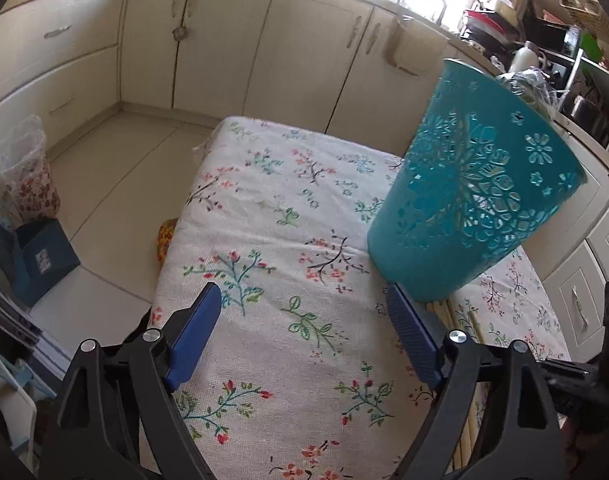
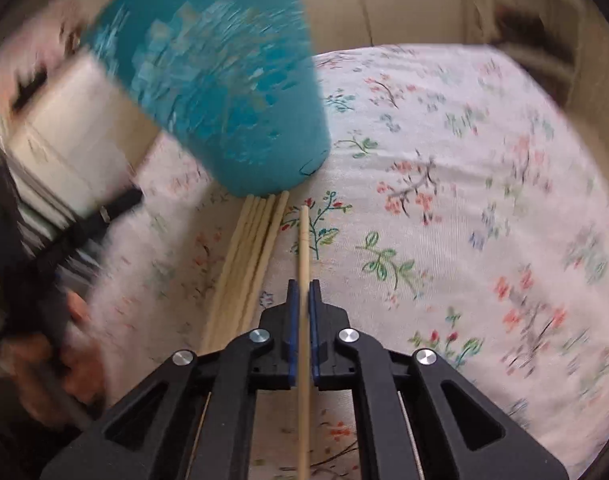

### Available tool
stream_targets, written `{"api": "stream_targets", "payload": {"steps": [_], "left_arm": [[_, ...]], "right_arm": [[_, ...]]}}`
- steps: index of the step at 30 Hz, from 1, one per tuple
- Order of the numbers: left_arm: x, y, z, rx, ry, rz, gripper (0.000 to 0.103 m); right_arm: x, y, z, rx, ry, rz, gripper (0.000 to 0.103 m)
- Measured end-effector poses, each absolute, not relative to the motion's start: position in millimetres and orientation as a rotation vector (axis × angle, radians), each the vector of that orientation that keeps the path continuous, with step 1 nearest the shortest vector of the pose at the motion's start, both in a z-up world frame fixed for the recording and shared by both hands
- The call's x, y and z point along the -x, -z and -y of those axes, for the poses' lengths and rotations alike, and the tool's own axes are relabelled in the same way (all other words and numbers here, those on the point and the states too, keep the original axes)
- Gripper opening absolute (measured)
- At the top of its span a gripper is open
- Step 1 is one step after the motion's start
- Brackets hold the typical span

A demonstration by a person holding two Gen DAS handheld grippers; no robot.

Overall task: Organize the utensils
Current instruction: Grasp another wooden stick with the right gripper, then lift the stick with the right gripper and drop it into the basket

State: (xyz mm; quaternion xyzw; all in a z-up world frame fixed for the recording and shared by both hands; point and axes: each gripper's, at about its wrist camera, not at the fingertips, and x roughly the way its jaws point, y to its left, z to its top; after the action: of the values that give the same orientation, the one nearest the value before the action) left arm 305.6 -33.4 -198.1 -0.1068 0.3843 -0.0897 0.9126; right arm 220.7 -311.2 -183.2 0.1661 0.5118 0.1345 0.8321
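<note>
Our right tool [image 2: 303, 292] is clamped narrow on a single chopstick [image 2: 303, 248], gripped partway along its length so the tip points ahead toward the teal holder [image 2: 224, 80]. We judge that hold suits steering it into the holder's mouth. Just to its left, the remaining chopsticks [image 2: 248, 256] lie bundled on the floral cloth of the counter [image 2: 444, 160], their ends touching the holder's base. Our left tool [image 1: 304, 320] hangs wide and empty, beside the holder, likely ready to steady it.
</note>
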Motion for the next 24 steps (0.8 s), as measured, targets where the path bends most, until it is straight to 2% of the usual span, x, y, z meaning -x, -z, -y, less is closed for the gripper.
{"api": "stream_targets", "payload": {"steps": [3, 8, 16, 20, 24], "left_arm": [[-305, 199, 40, 0.186, 0.192, -0.806, 0.085], [-306, 201, 38, 0.2, 0.191, -0.817, 0.085], [-305, 201, 37, 0.214, 0.19, -0.808, 0.085], [-305, 201, 36, 0.227, 0.197, -0.808, 0.085], [-305, 202, 32, 0.252, 0.208, -0.808, 0.085]], "right_arm": [[-208, 181, 340, -0.61, -0.334, -1.004, 0.006], [-196, 139, 353, -0.778, -0.434, -0.813, 0.006], [-231, 21, 328, -0.7, -0.409, -0.434, 0.006], [-269, 0, 313, -0.613, -0.281, -0.293, 0.006], [-291, 9, 294, -0.505, -0.151, -0.241, 0.007]]}}
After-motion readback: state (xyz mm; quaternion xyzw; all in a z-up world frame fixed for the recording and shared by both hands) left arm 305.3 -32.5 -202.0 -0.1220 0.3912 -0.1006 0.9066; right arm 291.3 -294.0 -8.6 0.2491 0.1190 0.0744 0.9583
